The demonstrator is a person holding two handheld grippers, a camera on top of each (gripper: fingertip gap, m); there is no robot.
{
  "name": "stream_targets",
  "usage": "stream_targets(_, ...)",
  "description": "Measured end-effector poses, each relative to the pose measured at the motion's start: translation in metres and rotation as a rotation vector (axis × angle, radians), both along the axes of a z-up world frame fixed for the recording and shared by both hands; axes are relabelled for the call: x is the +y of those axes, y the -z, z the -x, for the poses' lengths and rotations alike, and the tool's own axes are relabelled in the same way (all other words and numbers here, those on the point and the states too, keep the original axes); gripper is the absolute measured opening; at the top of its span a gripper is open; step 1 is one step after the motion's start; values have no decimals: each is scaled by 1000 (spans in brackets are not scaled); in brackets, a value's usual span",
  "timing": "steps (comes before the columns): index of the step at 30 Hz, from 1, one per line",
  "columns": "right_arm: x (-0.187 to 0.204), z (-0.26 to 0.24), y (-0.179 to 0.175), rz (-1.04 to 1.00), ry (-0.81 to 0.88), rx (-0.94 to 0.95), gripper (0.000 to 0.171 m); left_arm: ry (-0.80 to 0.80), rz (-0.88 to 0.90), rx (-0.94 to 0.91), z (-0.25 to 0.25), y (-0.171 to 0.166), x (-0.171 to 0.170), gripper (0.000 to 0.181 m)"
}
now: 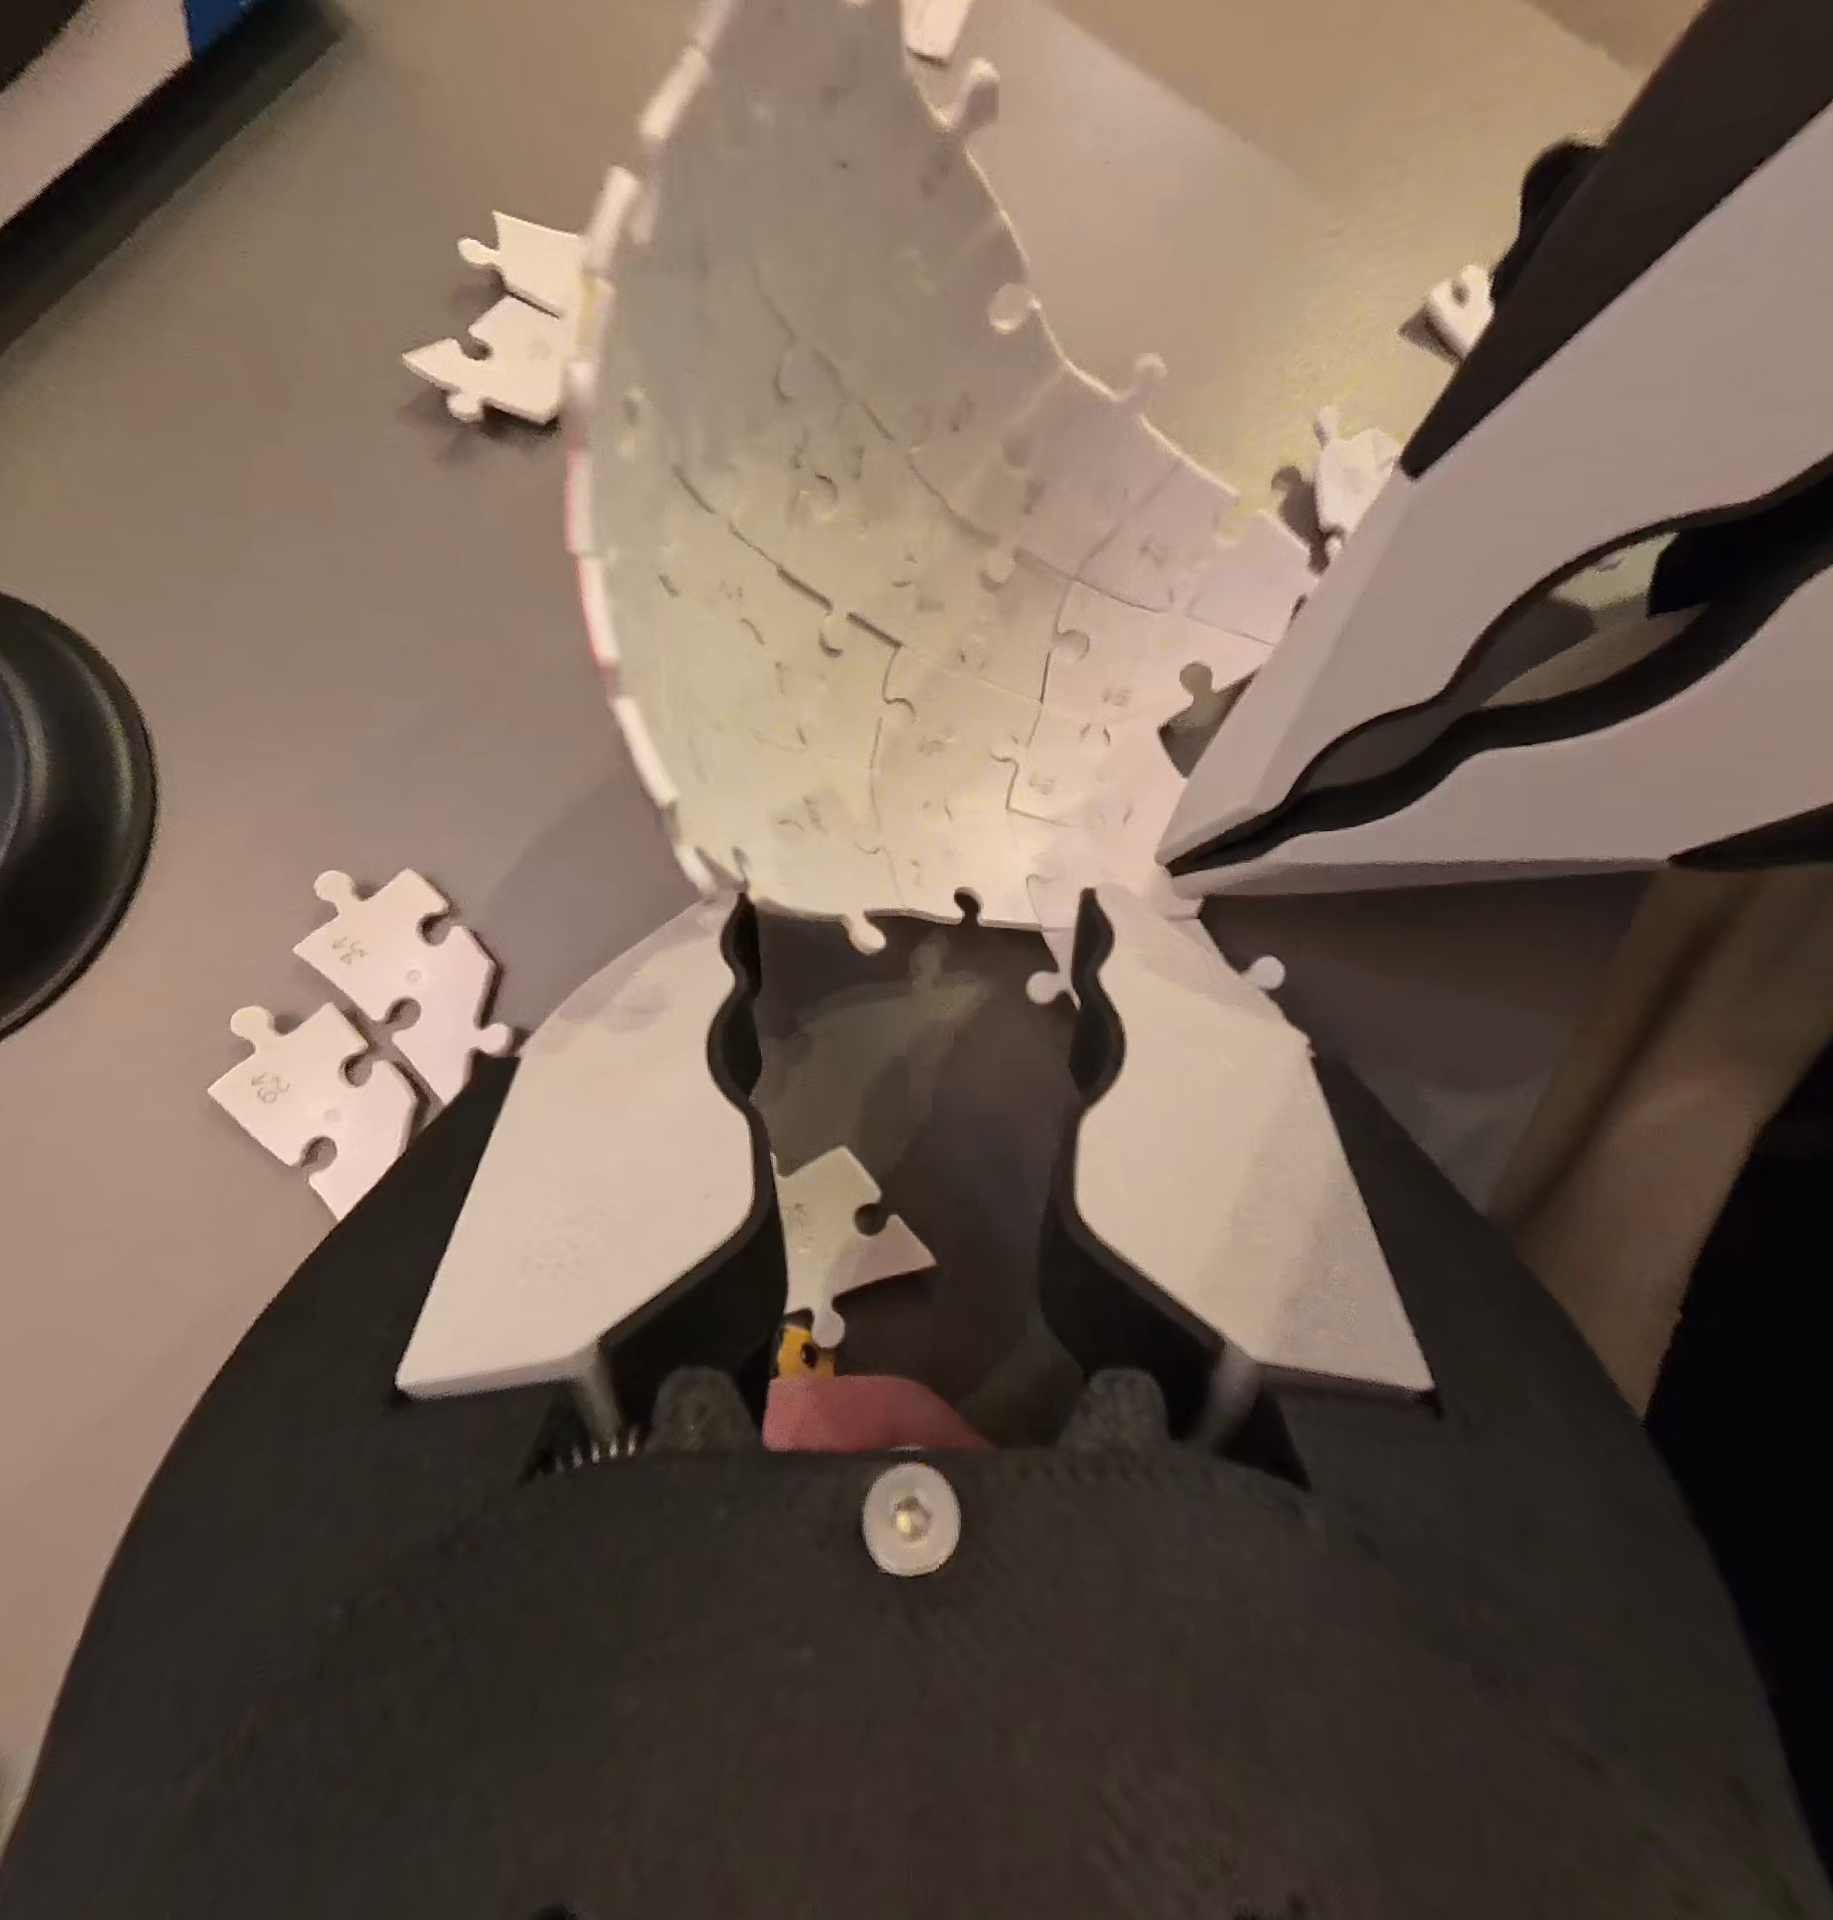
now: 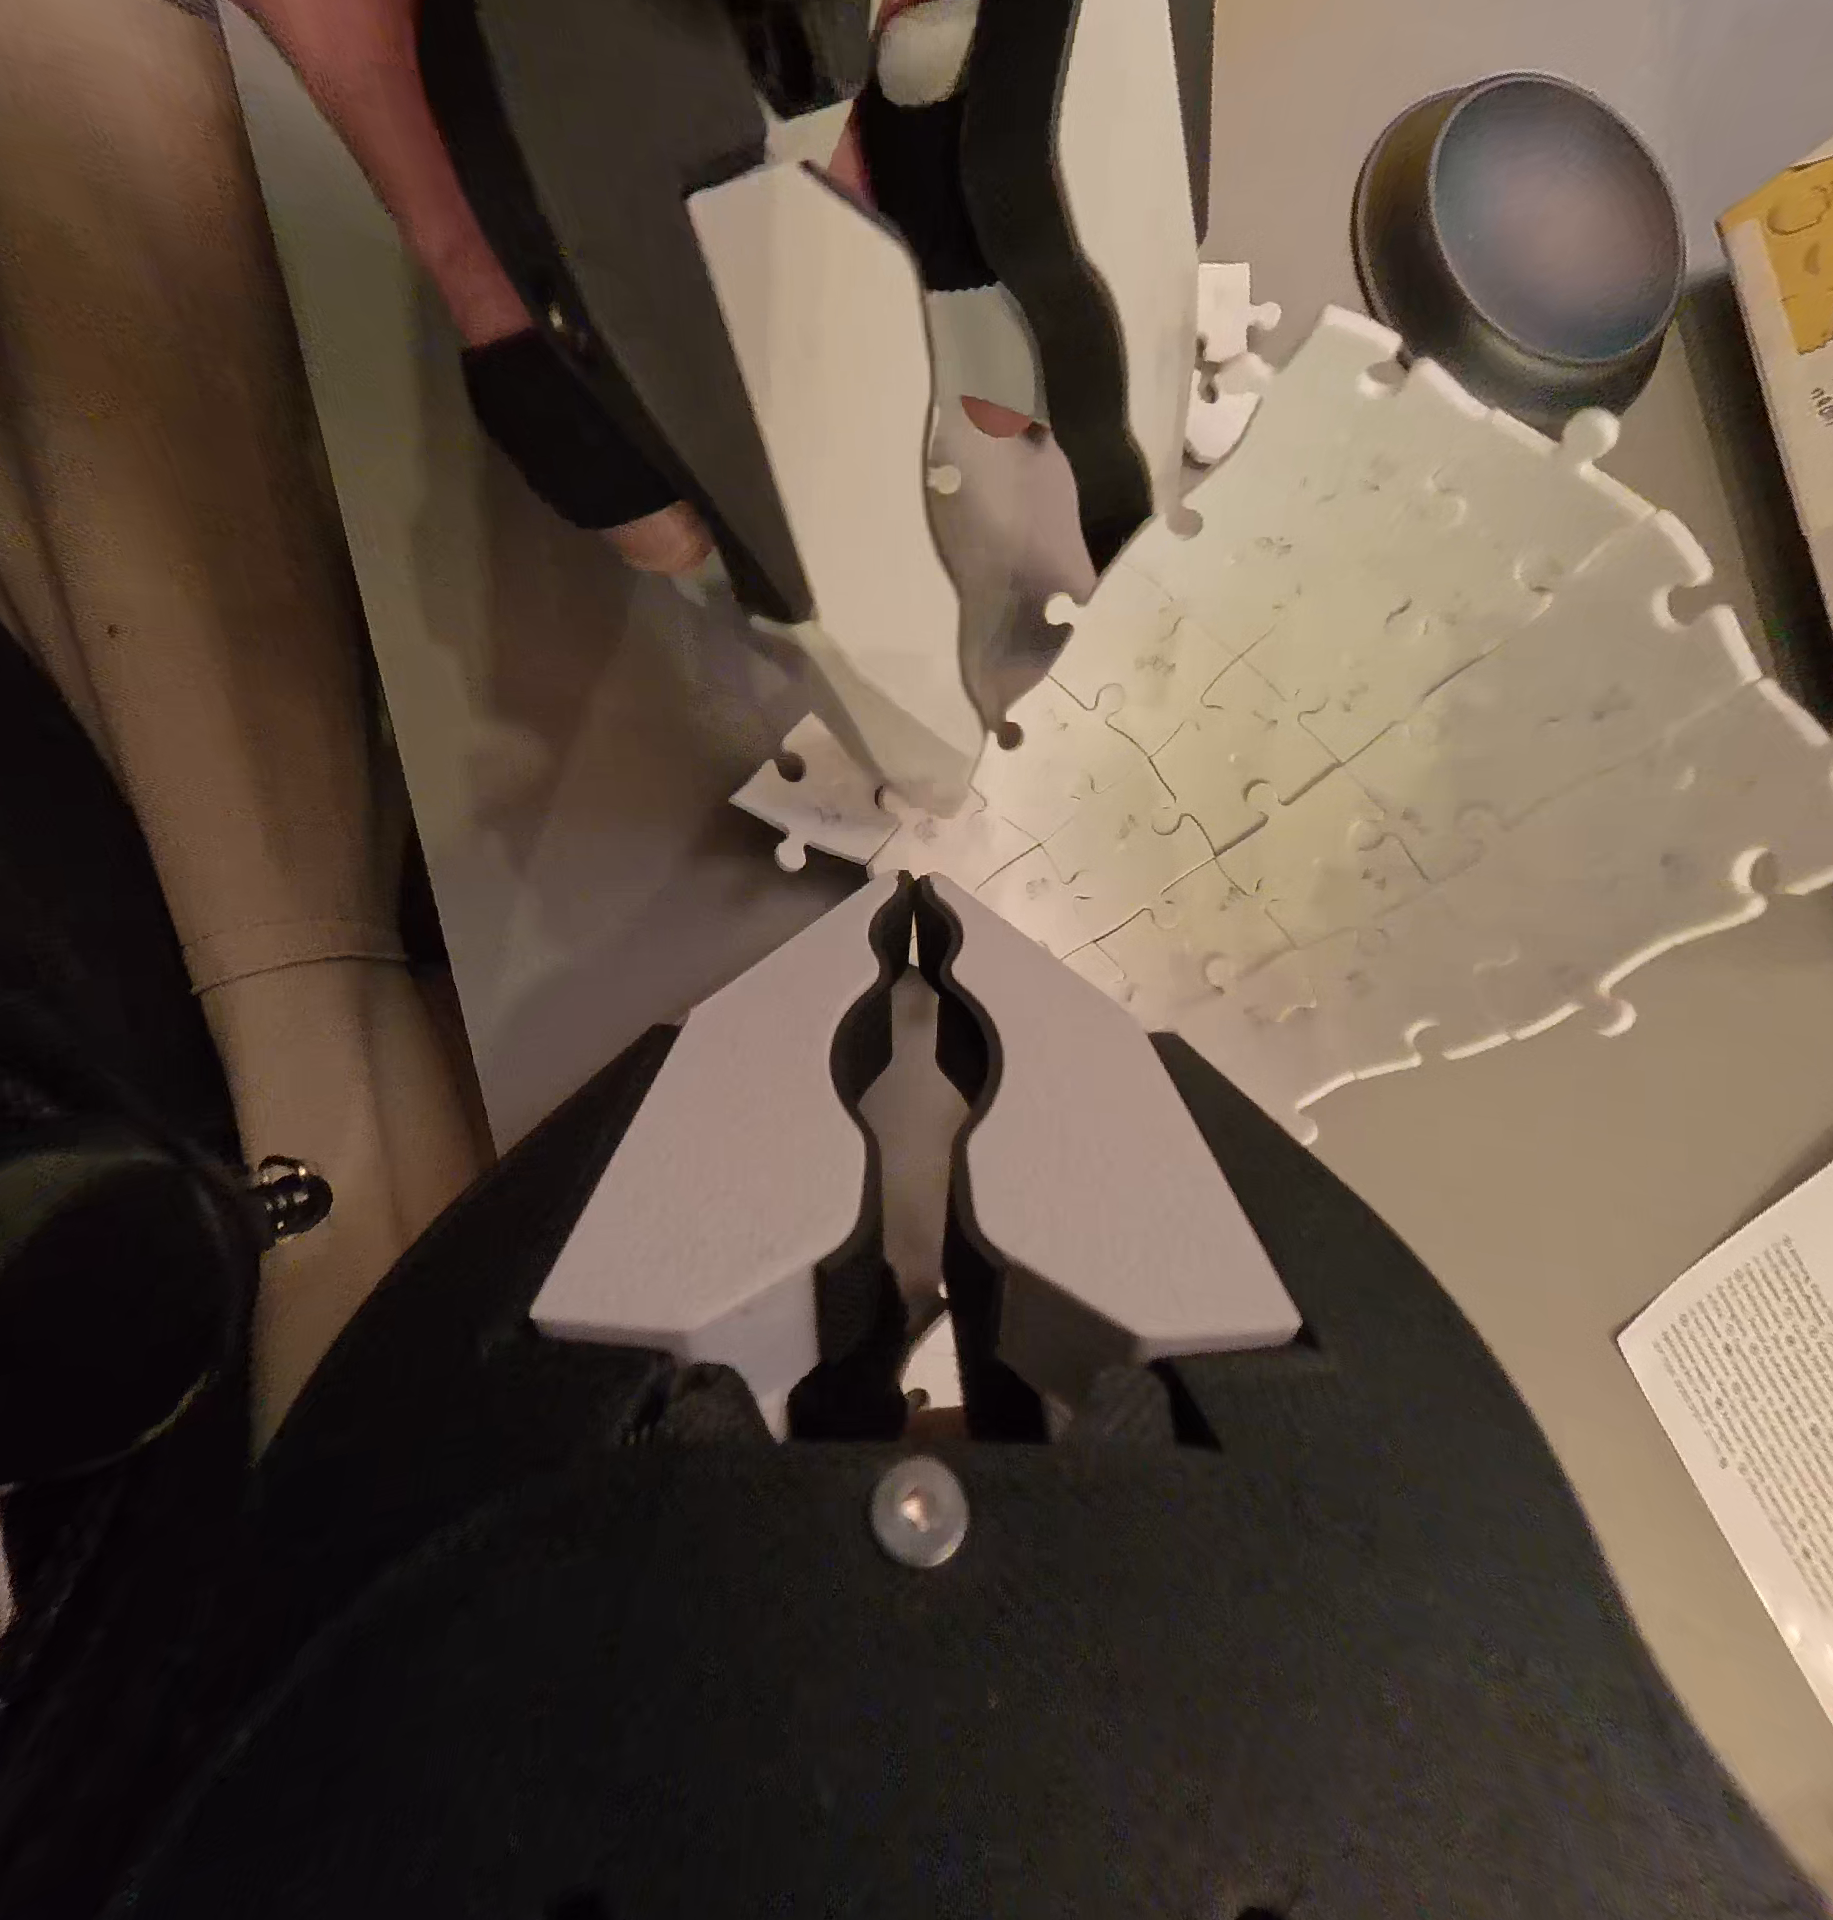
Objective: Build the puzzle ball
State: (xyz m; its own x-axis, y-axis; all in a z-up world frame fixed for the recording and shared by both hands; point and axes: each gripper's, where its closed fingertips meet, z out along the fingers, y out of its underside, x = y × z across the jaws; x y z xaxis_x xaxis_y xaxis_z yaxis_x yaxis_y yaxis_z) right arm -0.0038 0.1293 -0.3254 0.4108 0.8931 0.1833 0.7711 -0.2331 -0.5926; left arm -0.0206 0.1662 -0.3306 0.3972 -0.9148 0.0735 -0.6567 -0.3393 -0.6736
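**Pinching the shell's lower tip while the other gripper steadies it**

Holding the half-built puzzle ball (image 1: 891,582) up off the counter (image 1: 268,644), I have both tools converging on its narrow lower end. My right gripper (image 2: 912,883) is closed tight, its jaws meeting on the pointed tip of the curved white shell, which I judge is there to press a seam home. My left gripper (image 1: 912,935) stands open, its jaws spread either side of the shell's bottom edge; it brackets the rim without clamping, probably as a guide so the panel does not swing.

Loose pieces (image 1: 372,1018) lie on the counter just left of that gripper, within easy reach for the next fit. Another loose piece (image 2: 818,800) sits touching the tip in the right wrist view; whether it is locked in, I cannot tell. A dark round stand (image 2: 1525,239) waits behind the shell.
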Motion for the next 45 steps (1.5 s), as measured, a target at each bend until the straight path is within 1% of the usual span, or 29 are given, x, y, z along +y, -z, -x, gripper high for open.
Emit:
stream_targets(6,-1,-1,1,9,4,5,0,2,-23,33,1,4,0,60)
stream_targets(12,-1,-4,-8,10,14,38,0,19,-59,47,3,5,0,58)
stream_targets(18,-12,-3,-45,27,-32,212,0,40,-77,63,2,4,4,62)
stream_targets(21,-8,-10,-75,6,-14,325,0,62,-102,95,3,3,9,65)
stream_targets(23,-4,-17,-88,-9,-3,366,1,88,-82,94,2,4,8,63)
stream_targets(29,5,-35,-97,-38,49,390,1,143,-79,106,1,1,13,65)
stream_targets(35,11,-57,-108,-55,105,419,2,125,-93,102,9,-11,21,65)
stream_targets(39,14,-87,-103,-35,181,378,6,95,-101,103,15,-20,21,64)
stream_targets(42,13,-114,-84,3,236,285,12,82,-129,119,17,-27,21,65)
stream_targets(45,6,-129,-66,50,250,204,14,52,-149,116,19,-36,23,65)
